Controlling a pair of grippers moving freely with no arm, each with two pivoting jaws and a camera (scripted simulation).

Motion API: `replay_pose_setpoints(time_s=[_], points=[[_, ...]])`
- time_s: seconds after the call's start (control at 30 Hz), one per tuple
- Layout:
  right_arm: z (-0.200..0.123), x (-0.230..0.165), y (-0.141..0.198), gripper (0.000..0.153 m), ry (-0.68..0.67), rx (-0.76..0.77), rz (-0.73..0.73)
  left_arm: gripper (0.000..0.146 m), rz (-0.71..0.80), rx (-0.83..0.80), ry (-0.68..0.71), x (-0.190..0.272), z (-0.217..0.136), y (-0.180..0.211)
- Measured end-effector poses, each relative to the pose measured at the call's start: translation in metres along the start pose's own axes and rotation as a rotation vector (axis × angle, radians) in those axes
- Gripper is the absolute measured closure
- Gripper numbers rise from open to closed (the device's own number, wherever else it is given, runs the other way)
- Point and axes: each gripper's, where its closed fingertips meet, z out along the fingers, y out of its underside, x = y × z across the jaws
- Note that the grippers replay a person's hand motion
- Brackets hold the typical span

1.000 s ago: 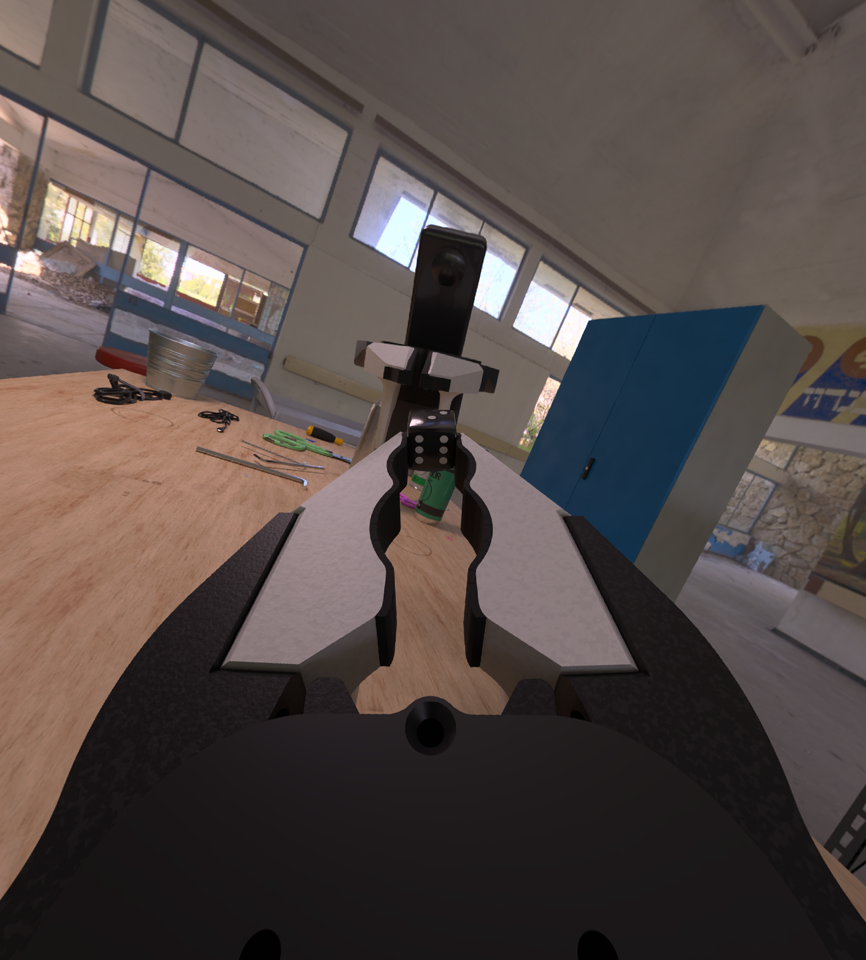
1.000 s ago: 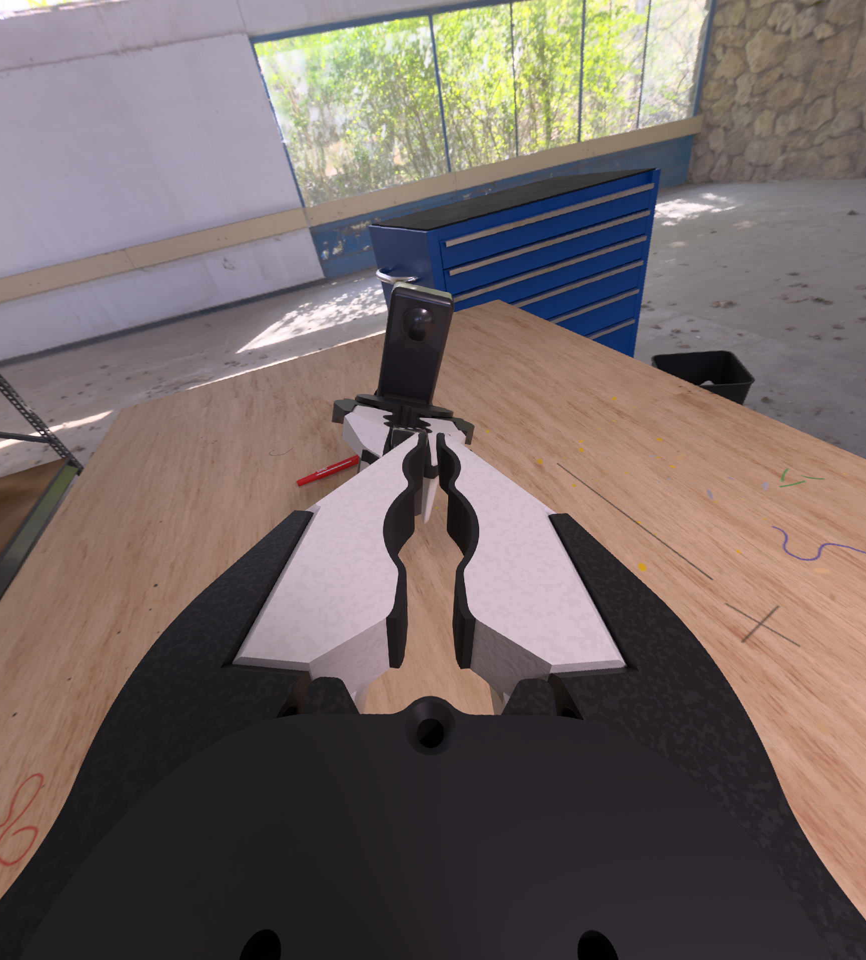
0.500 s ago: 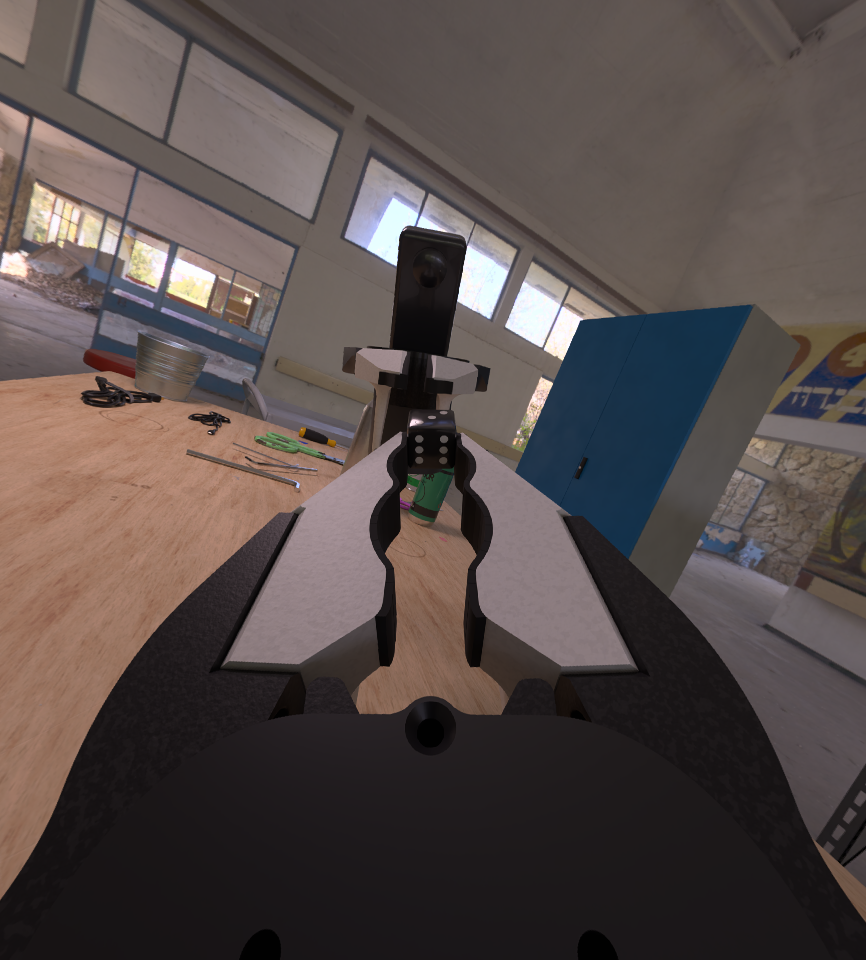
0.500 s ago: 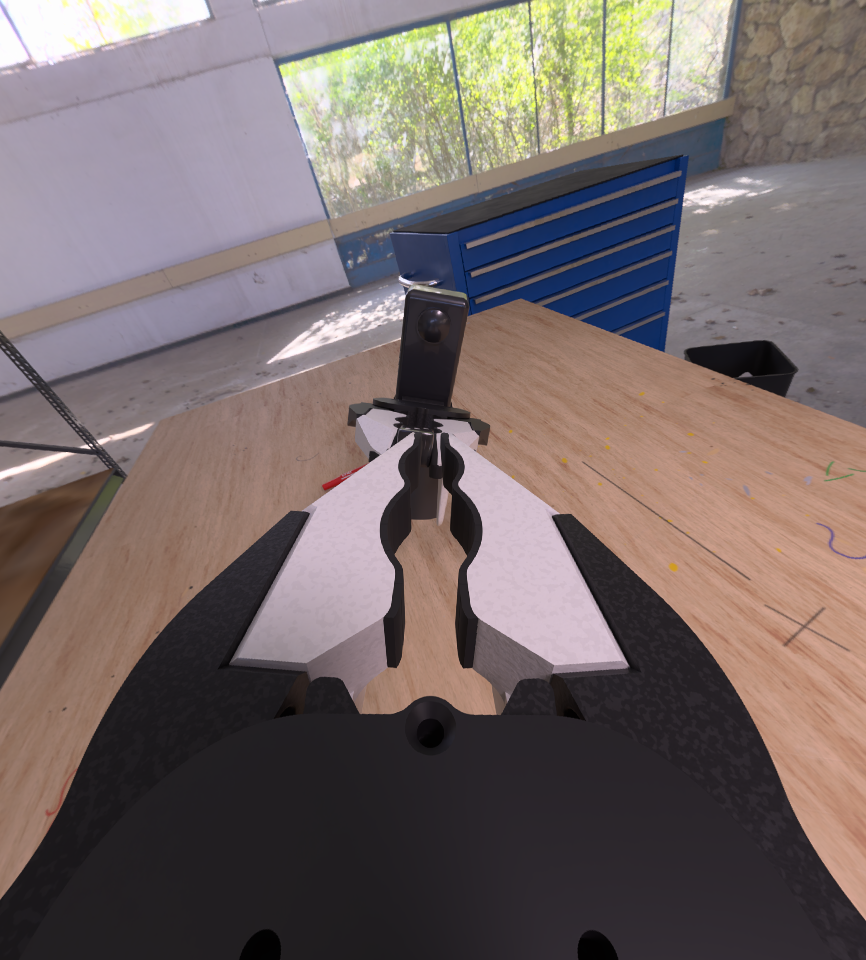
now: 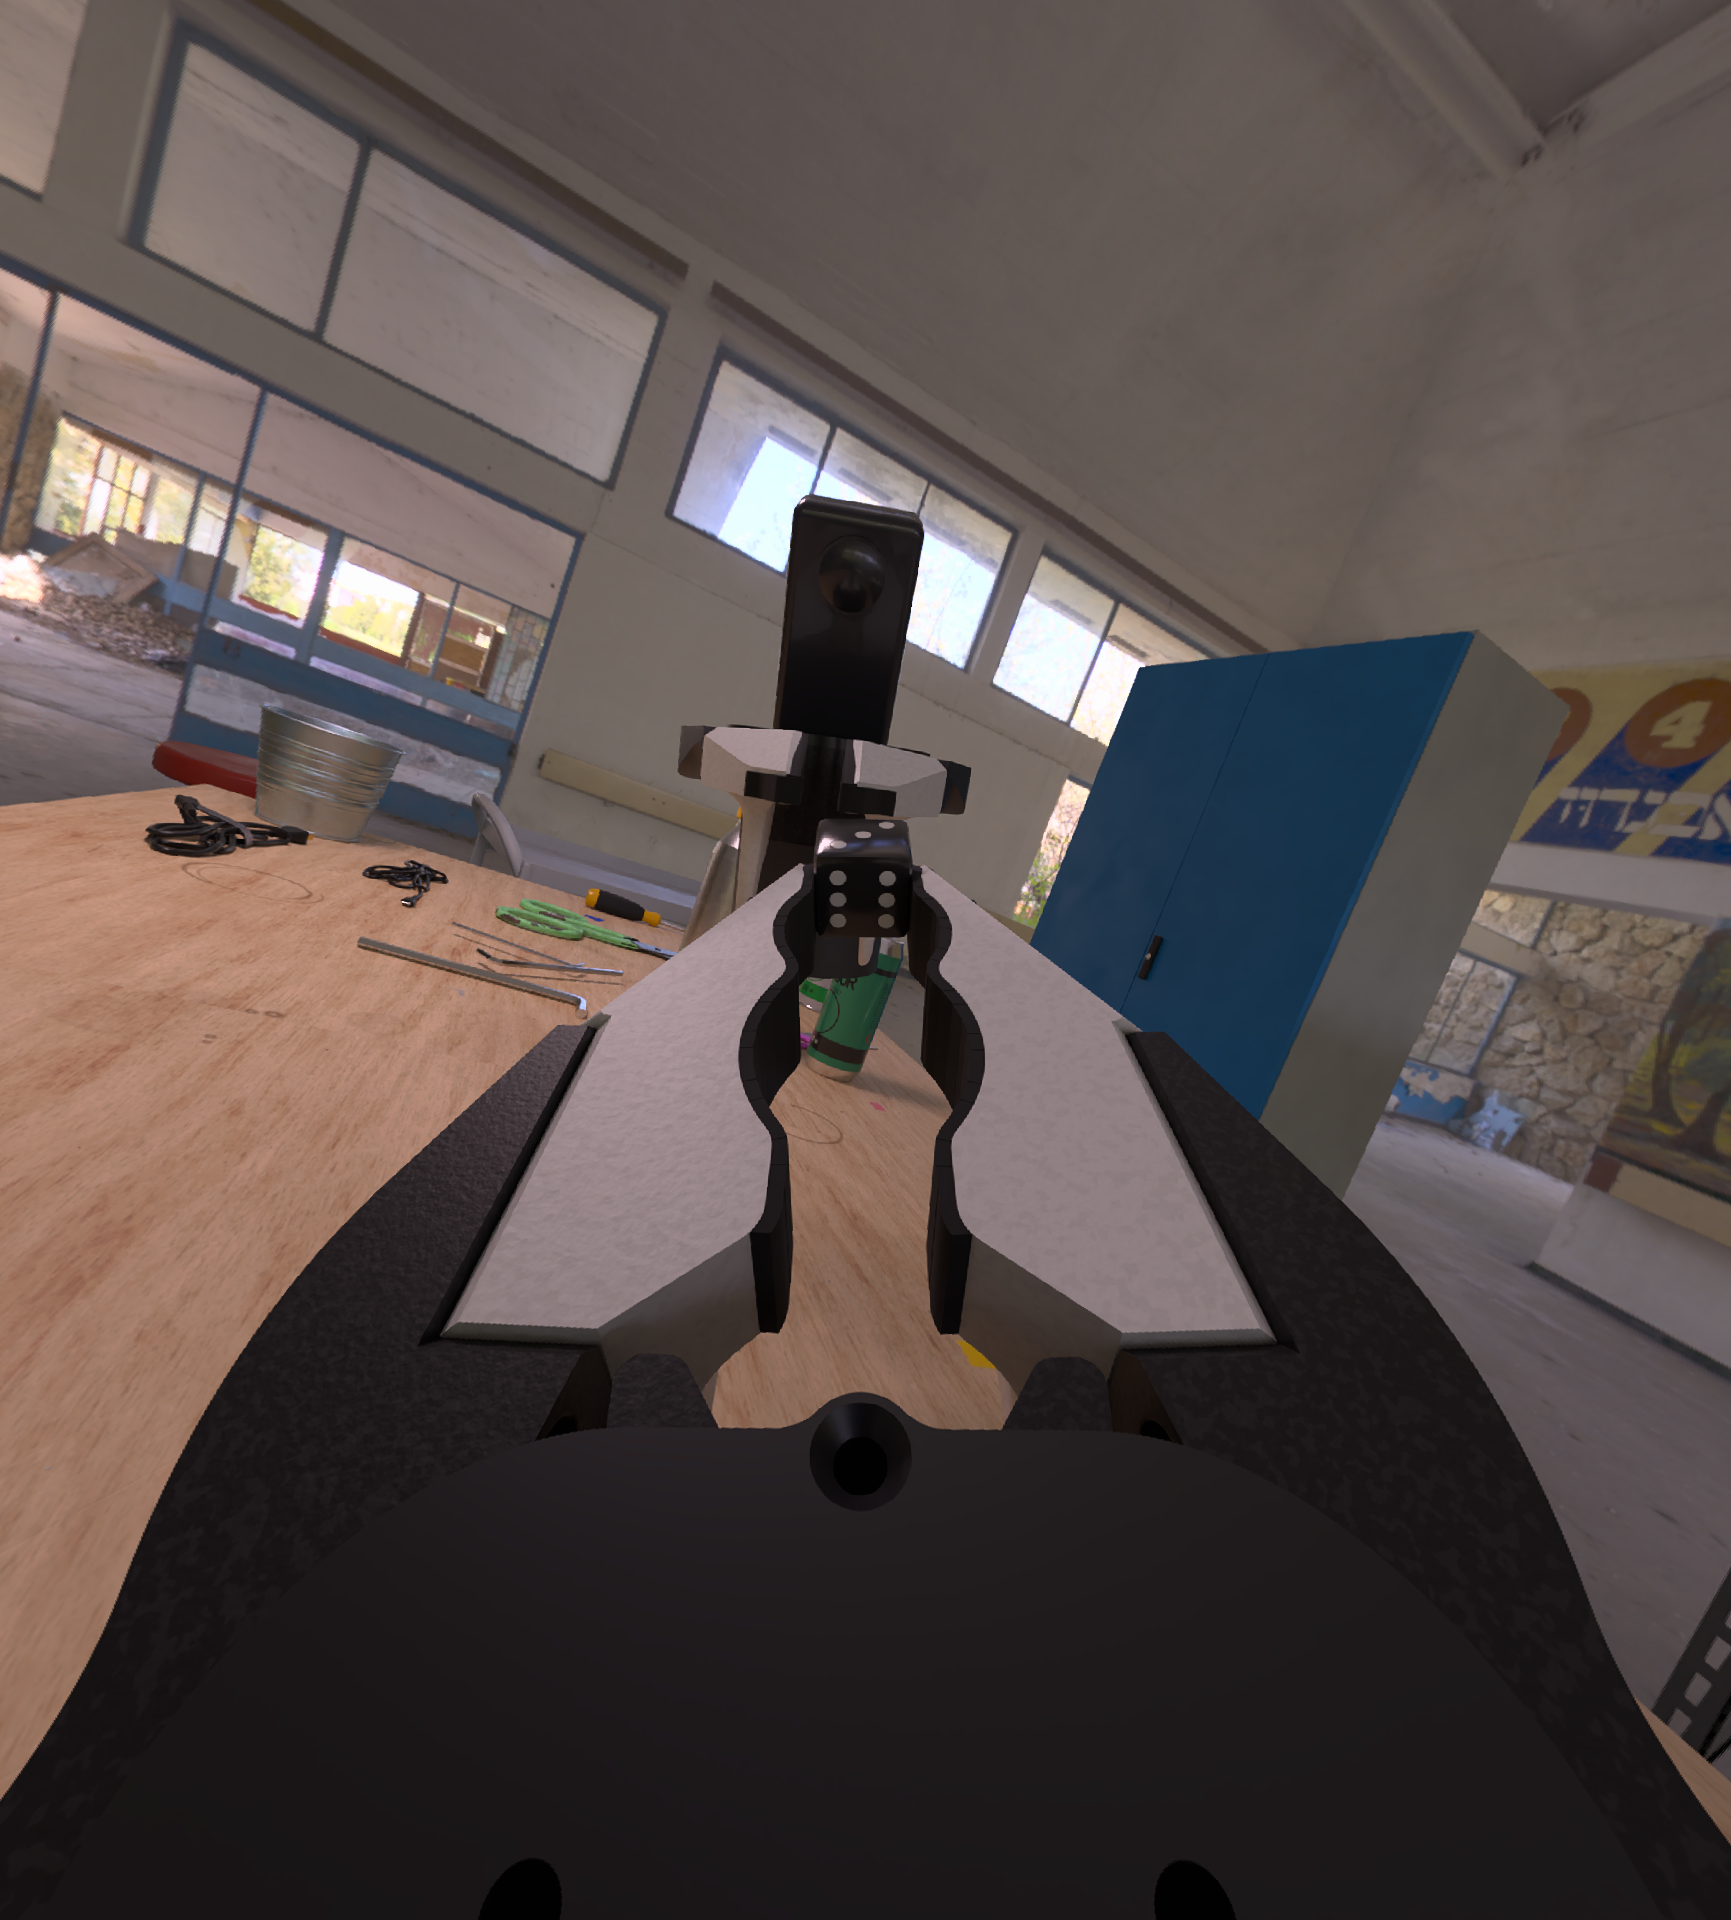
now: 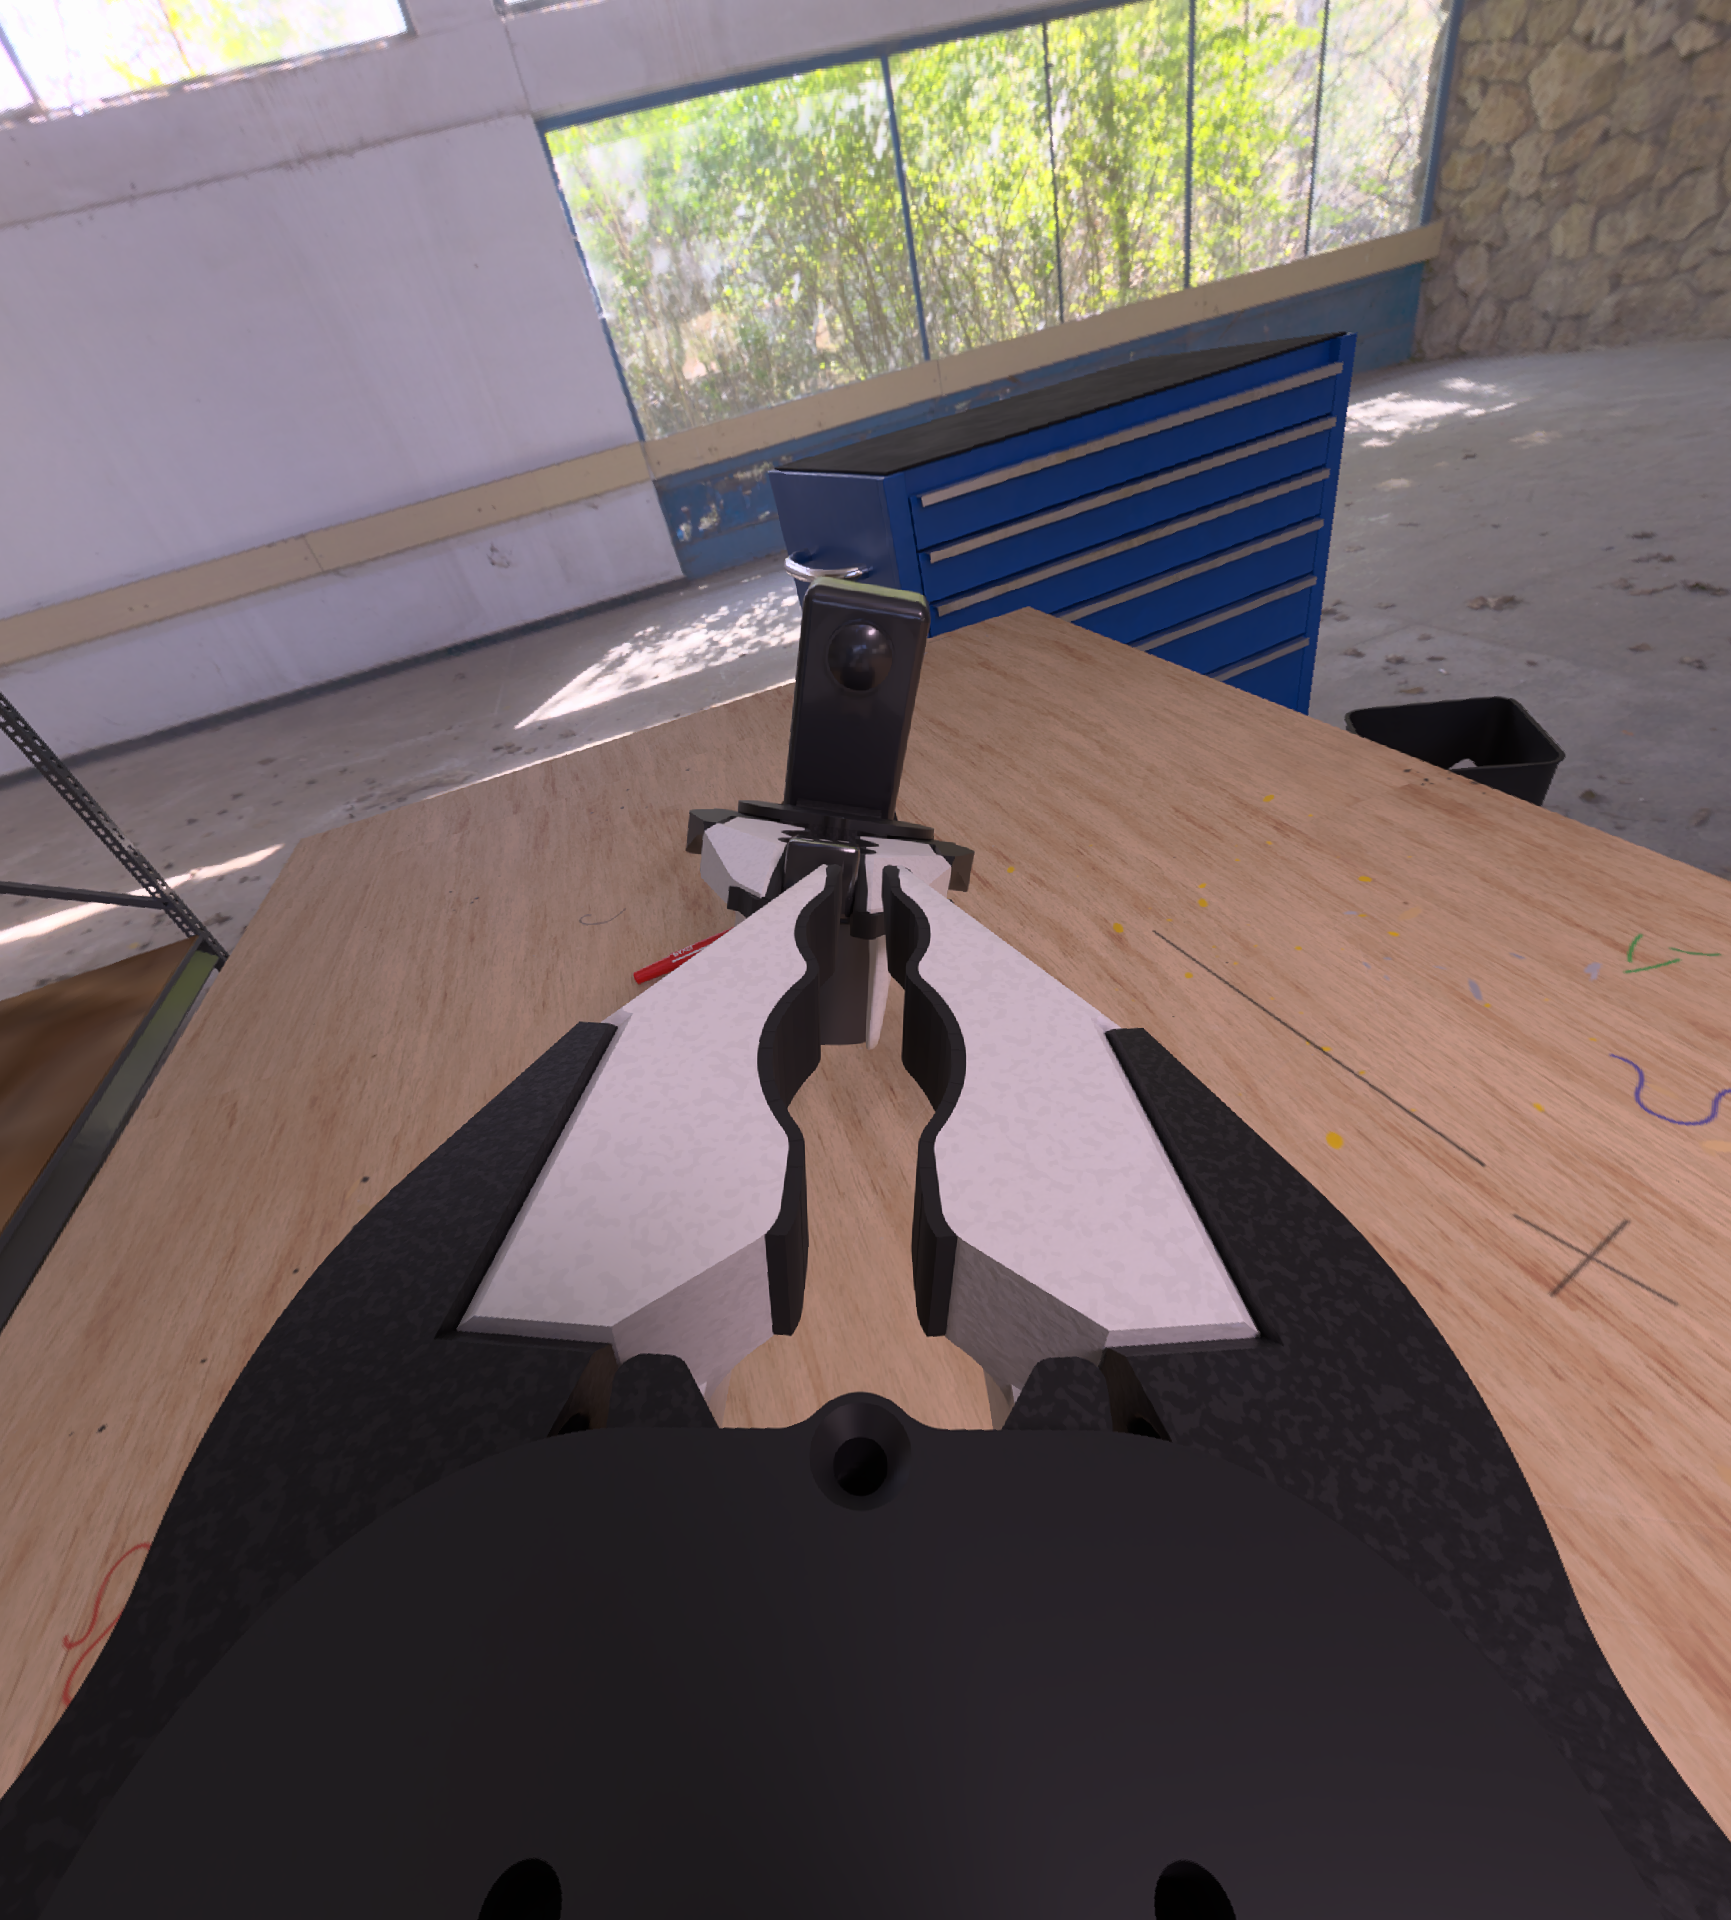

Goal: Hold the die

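The die (image 5: 861, 899) is black with white pips. My left gripper (image 5: 861, 906) is shut on it at the fingertips and holds it well above the wooden table (image 5: 165, 1039). My right gripper (image 6: 856, 883) faces the left one head-on, its jaws a narrow gap apart. In the left wrist view its white fingertip (image 5: 869, 951) shows just under and behind the die. In the right wrist view the left gripper's fingers (image 6: 845, 987) show between mine, and the die is almost wholly hidden.
On the far table stand a metal bucket (image 5: 321, 769), black cables (image 5: 217, 834), green scissors (image 5: 549, 920), a hex key (image 5: 471, 971) and a green can (image 5: 850, 1023). A red marker (image 6: 679, 956) lies below the grippers. A blue drawer cabinet (image 6: 1121, 520) stands beyond the table edge.
Both grippers have drifted together, tip to tip, and the background has shifted a little in each view. The die stays in the left gripper. Neither gap has changed.
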Motion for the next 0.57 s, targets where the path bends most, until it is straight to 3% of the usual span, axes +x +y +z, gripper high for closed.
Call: replay_pose_setpoints(time_s=[0.33, 0.57], points=[[-0.001, -0.003, 0.004, 0.147, -0.018, -0.051, -0.038, 0.13, -0.002, -0.085, -0.002, 0.002, 0.001, 0.007], [-0.007, 0.005, 0.017, 0.153, 0.043, -0.2, -0.179, 0.13, -0.014, -0.17, -0.006, 0.002, -0.001, 0.018]])
